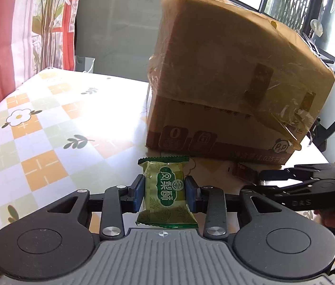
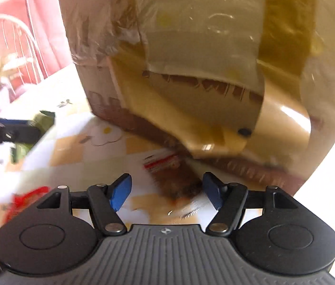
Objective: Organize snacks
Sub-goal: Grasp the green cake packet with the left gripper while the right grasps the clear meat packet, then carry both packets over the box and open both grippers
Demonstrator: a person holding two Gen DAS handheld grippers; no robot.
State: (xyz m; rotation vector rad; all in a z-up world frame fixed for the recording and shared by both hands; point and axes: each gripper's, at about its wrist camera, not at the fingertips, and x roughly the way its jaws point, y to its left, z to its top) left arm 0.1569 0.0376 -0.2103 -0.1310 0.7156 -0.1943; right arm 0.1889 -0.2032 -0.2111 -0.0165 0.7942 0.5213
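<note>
On checked table, one cardboard box, left claw clamping one green snack packet, right claw spread wide over one brown packet.

Your left gripper: matt black plastic, blue pads, bright metal pivots. Your snack packet: glossy green plastic film. Box: brown cardboard under shiny wrinkled tape; tablecloth: smooth, glossy.
</note>
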